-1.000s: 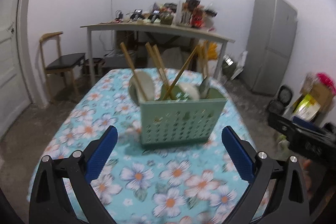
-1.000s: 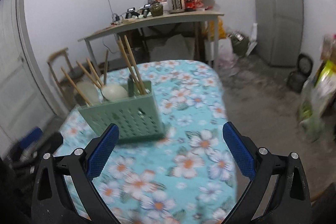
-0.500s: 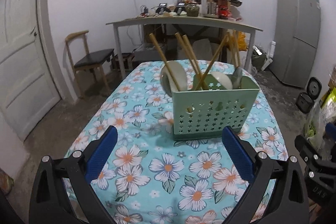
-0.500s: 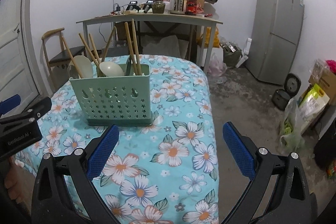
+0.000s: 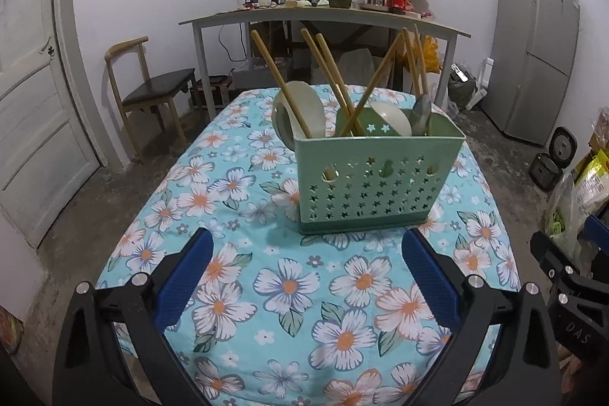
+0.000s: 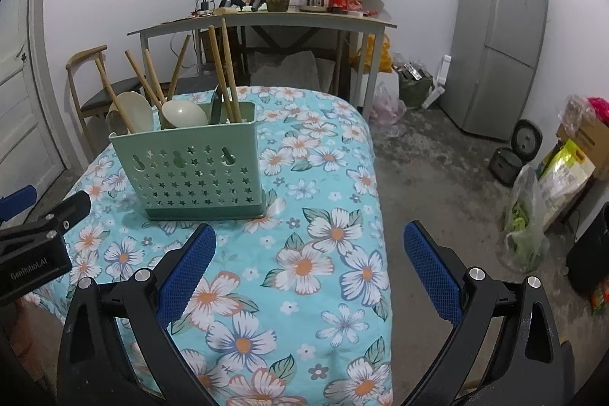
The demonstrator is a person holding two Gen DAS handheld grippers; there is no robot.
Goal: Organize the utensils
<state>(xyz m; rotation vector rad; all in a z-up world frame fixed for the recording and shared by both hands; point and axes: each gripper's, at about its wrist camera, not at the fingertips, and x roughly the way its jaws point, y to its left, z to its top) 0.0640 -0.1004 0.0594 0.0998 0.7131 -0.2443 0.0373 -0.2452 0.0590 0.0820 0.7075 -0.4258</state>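
Compared with a second ago, both cameras now sit farther back from the green utensil caddy (image 5: 380, 183), and the blur seen then in the right wrist view is gone. The caddy stands upright on the floral-cloth bench (image 5: 289, 288), beyond both sets of tongs and touching neither.

In the caddy, wooden chopsticks (image 5: 331, 78) lean out at crossed angles, a pale ladle (image 5: 300, 115) rests at its left end, and a cream spoon (image 5: 392, 118) and a dark green spoon (image 5: 421, 113) sit toward its right end.

The left tongs (image 5: 304, 265) hover level over the cloth on the near side of the caddy, blue pads spread wide with nothing between them. The right tongs (image 6: 310, 263) hover near the caddy's right corner, equally wide apart and empty, with the caddy (image 6: 190, 170) up and to the left of them. From the left wrist camera, the right tongs' black body shows to the caddy's lower right.
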